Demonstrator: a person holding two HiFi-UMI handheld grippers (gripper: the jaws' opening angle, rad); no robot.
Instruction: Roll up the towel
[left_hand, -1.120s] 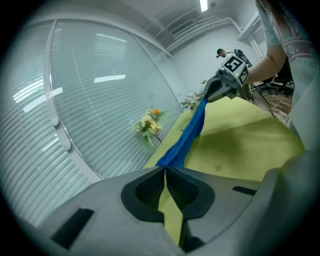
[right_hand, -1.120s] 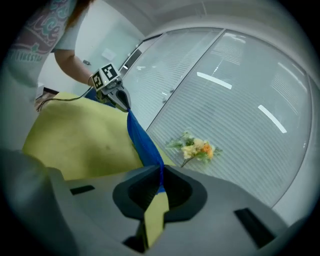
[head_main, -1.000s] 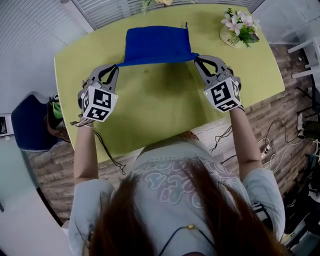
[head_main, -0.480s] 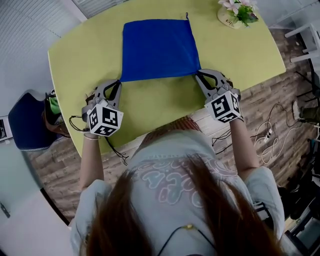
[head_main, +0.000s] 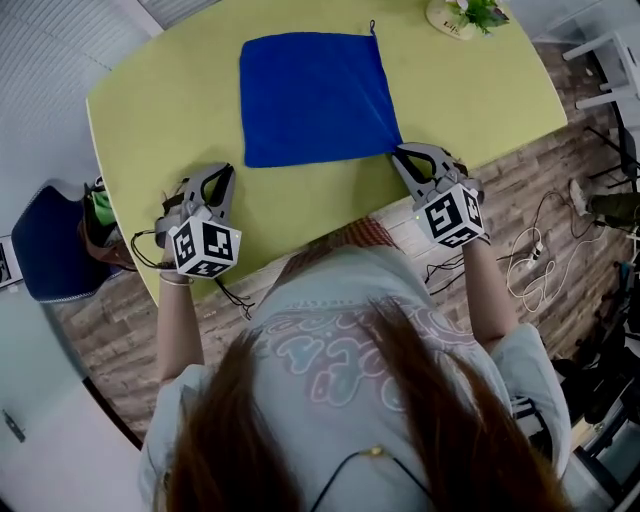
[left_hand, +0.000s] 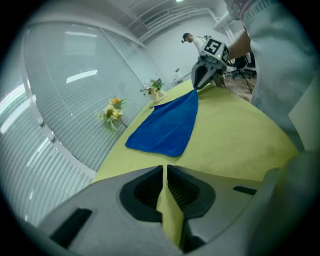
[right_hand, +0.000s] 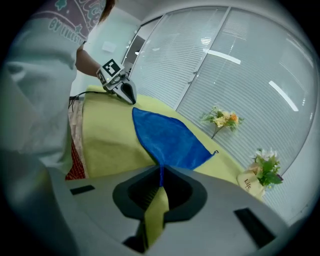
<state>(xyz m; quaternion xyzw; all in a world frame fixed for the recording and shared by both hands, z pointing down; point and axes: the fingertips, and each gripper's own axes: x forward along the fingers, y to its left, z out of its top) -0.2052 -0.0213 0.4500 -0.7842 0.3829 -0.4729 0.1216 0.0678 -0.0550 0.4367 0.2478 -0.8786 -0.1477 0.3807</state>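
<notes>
A blue towel lies spread flat on the yellow-green table. My right gripper rests at the towel's near right corner. In the right gripper view its jaws are shut on a thin blue sliver of that corner, and the towel stretches away ahead. My left gripper sits on the table just left of the near left corner, apart from it. In the left gripper view its jaws are shut with only table showing between them, and the towel lies ahead.
A flower pot stands at the table's far right, and a second bunch of flowers stands by the blinds. The table's near edge runs just under both grippers. A blue chair is on the left, with cables on the floor at the right.
Both grippers drew the towel toward the person and lowered it, so it now lies flat. The left gripper held the near left corner a second ago and now sits clear of it.
</notes>
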